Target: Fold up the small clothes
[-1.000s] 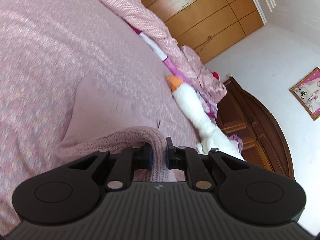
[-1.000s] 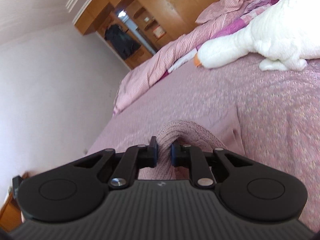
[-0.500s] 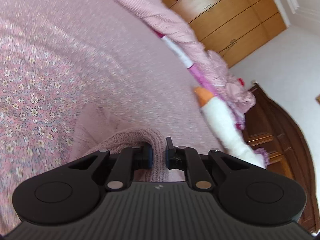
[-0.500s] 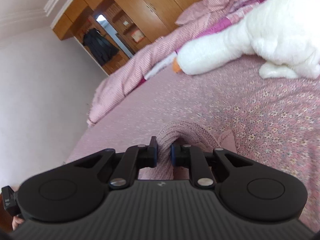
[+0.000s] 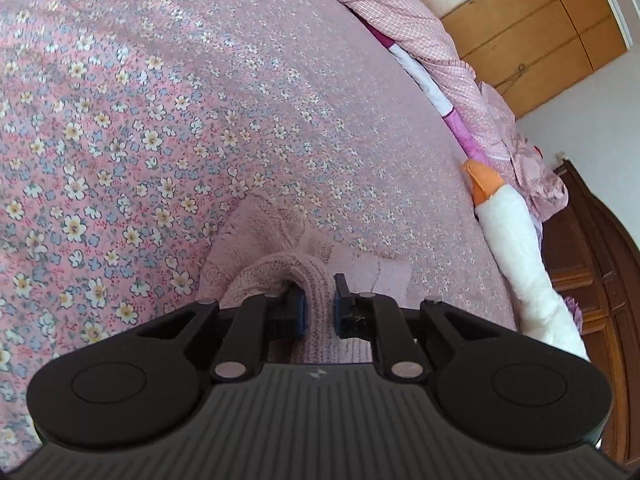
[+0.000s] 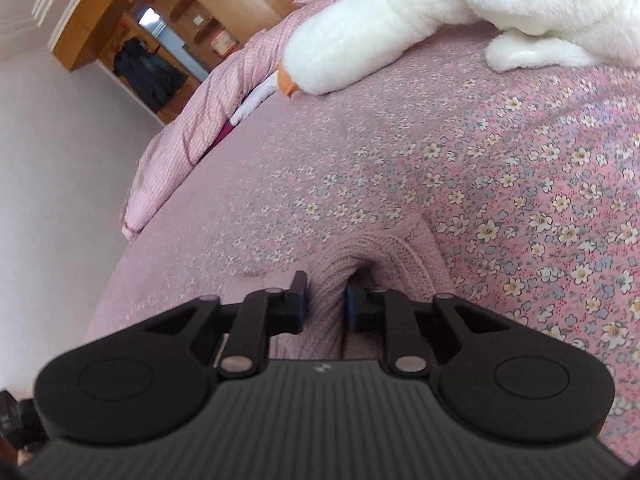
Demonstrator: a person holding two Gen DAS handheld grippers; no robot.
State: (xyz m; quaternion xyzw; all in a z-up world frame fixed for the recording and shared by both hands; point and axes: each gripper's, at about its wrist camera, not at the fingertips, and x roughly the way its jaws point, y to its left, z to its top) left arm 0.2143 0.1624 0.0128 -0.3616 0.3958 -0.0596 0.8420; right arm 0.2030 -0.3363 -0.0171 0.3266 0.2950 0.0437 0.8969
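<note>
A small pale pink knitted garment (image 5: 264, 236) lies bunched on the flowered pink bedspread (image 5: 132, 120). My left gripper (image 5: 319, 304) is shut on a ribbed fold of it, low over the bed. In the right wrist view the same pink knit (image 6: 404, 248) arches up from the bedspread (image 6: 520, 184). There my right gripper (image 6: 325, 300) is shut on another ribbed fold. Most of the garment is hidden under both gripper bodies.
A white plush goose with an orange beak (image 5: 516, 232) lies along the bed's far side, also large in the right wrist view (image 6: 384, 28). A rolled pink checked quilt (image 5: 404, 28) lies behind it. Wooden wardrobes (image 5: 532, 28) and a dark wooden headboard (image 5: 592, 280) stand beyond.
Both grippers have come down closer to the bedspread with the knit still held. The garment now rests more on the bed, and the goose looms nearer on the right.
</note>
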